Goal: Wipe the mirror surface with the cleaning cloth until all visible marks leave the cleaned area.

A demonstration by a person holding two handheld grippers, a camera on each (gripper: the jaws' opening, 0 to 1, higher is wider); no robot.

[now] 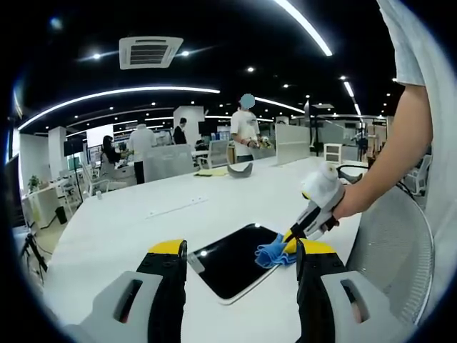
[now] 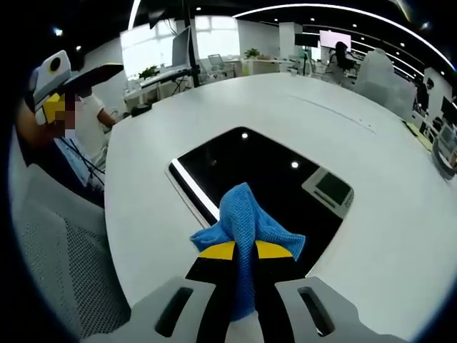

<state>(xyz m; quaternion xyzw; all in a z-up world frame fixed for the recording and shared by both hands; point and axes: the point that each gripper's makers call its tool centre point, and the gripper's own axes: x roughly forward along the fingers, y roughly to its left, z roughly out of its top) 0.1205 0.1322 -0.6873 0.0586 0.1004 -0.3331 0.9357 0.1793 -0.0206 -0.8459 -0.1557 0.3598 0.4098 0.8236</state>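
Right gripper [image 2: 245, 251]: jaws clamped on blue cleaning cloth [image 2: 246, 227], pressed at near edge of mirror [image 2: 264, 179]. Mirror lies flat on white table [image 2: 343, 107], reflecting ceiling lights. Left gripper [image 1: 241, 250]: jaws apart, holding nothing, hovering short of mirror; its view catches the person's hand [image 1: 348, 202]. No legible writing. Broad bare tabletop beyond.

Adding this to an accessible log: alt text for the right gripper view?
The right gripper is shut on a blue cleaning cloth at the near edge of a dark mirror lying flat on a white table. A mesh chair back stands at left.
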